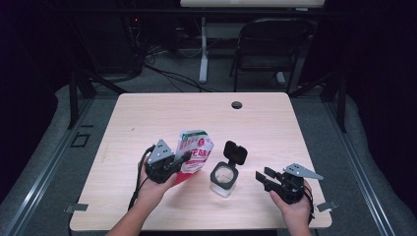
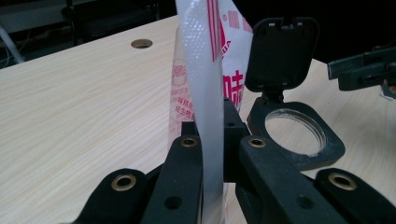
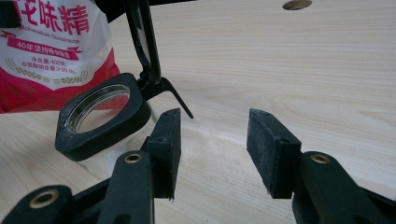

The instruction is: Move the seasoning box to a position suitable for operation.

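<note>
With our left claw pinching the seasoning bag beside the open-lidded jar and our right claw spread empty, a careless tilt could spill powder across the surface.

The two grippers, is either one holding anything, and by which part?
The left gripper is clamped on the bag's clear side seam. The right gripper is open and holds nothing.

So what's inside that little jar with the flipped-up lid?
The jar stands open; through its mouth shows pale, whitish glass, maybe some white residue. Its black collar hides the lower inside, so contents are unclear.
</note>
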`<state>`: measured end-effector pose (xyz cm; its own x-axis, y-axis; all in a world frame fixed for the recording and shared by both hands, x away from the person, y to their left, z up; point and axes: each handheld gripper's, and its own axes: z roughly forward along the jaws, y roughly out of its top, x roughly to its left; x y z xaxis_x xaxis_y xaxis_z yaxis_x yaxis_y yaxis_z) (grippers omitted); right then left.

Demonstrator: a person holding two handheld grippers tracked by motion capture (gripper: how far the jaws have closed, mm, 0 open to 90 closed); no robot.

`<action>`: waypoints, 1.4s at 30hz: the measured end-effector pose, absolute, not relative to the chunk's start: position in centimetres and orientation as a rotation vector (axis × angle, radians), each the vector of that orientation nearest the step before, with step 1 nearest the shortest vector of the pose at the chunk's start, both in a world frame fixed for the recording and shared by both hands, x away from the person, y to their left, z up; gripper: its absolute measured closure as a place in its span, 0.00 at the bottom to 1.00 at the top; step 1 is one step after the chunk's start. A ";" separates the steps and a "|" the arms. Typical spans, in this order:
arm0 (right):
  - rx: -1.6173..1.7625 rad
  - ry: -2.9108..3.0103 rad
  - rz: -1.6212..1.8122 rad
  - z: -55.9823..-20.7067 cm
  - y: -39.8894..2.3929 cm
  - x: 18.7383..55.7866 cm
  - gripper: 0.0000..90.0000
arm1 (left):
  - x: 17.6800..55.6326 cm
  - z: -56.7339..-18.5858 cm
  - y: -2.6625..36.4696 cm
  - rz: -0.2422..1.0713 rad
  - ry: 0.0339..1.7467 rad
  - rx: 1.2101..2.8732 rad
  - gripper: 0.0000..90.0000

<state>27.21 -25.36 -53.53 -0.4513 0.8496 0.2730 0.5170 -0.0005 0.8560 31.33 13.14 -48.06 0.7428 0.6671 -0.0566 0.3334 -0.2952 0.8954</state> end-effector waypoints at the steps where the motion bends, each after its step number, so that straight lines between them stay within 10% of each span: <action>1: 1.417 1.958 1.435 -53.5 -25.4 27.2 0.61 | 31.3 -48.1 13.1 0.402 0.768 1.903 1.00; 42: 1.048 2.222 1.509 -48.2 -16.6 28.0 0.57 | 29.4 -52.9 17.8 0.255 0.896 1.854 0.95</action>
<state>27.99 -16.64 -48.15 -0.7068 0.6848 0.1773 0.4171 0.2010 0.8863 29.45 17.76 -52.87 0.7011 0.6798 -0.2153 0.4648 -0.2066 0.8610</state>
